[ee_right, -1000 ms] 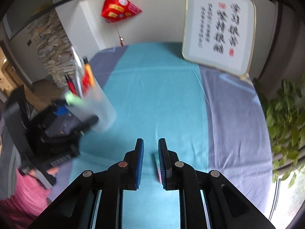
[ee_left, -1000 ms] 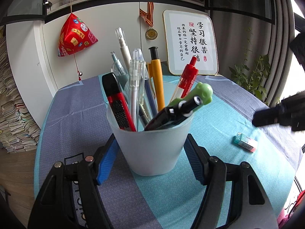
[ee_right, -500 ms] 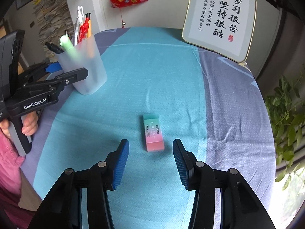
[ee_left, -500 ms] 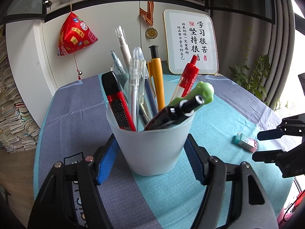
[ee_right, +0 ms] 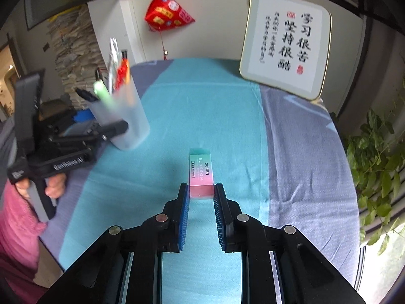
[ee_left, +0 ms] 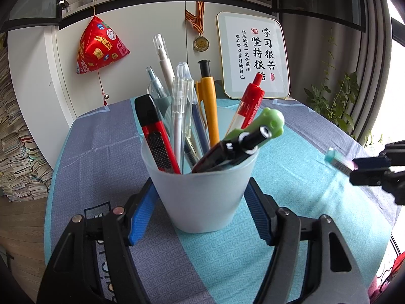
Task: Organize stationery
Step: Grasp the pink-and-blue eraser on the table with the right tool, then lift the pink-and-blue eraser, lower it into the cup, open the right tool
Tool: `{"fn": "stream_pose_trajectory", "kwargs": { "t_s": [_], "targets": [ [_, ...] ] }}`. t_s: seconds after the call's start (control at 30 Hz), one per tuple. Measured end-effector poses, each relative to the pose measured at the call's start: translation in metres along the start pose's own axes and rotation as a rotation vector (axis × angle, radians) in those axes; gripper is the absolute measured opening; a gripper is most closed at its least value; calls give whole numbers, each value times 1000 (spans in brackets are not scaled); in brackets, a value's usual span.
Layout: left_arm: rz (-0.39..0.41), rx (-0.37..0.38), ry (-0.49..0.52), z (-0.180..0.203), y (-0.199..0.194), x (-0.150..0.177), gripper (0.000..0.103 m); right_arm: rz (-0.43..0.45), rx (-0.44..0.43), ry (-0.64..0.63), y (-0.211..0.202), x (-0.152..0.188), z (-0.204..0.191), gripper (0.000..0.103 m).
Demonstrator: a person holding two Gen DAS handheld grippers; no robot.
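Observation:
A frosted plastic cup [ee_left: 202,207] stands on the table, filled with several pens, a red utility knife [ee_left: 157,139] and a green-capped marker. My left gripper [ee_left: 200,185] is shut on the cup's sides. A pink-and-mint eraser [ee_right: 200,169] lies lengthwise on the teal cloth. My right gripper [ee_right: 201,190] has its jaws closing, with both pads against the eraser's pink near end. In the left wrist view the eraser [ee_left: 338,160] sticks out tilted from the right gripper [ee_left: 359,171] at the far right. The right wrist view shows the cup [ee_right: 126,126] to the left, held by the left gripper [ee_right: 103,124].
A framed calligraphy board [ee_right: 286,43] leans at the table's back right. A leafy plant [ee_right: 374,157] stands off the right edge. A hand [ee_right: 54,186] with a pink sleeve holds the left gripper. Paper stacks [ee_right: 73,58] rise behind the table's left.
My right gripper opened wide, moved down and forward over the eraser, then closed around its pink end. The left gripper and the cup have not moved.

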State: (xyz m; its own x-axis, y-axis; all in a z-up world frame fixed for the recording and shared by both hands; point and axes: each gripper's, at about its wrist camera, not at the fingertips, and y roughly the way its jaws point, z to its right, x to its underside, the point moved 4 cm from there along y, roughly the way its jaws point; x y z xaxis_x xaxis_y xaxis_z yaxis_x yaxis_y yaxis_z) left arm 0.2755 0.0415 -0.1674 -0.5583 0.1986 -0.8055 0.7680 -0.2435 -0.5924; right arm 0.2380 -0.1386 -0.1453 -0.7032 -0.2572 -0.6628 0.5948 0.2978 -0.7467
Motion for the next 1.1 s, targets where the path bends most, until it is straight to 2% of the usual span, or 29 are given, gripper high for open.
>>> {"fn": "stream_pose_trajectory", "kwargs": {
  "t_s": [0.27,0.47,0.63,0.83,1.1],
  "targets": [
    [0,0,0,0,0,0,68,54,-53,-4,-20,-22,-14,20],
    [0,0,0,-1,0,0,68,84,-71,-48,-29,-40,-30,20],
    [0,1,0,-1,0,0,68,107,-99,-136,-35,-70,-52,20],
    [0,0,0,-1,0,-1,68,52,-145,-227,-26,-108,-80,20],
    [-1,1,-1,0,0,0,69,-29,-138,-336,-4,-120,-105,20]
  ]
}}
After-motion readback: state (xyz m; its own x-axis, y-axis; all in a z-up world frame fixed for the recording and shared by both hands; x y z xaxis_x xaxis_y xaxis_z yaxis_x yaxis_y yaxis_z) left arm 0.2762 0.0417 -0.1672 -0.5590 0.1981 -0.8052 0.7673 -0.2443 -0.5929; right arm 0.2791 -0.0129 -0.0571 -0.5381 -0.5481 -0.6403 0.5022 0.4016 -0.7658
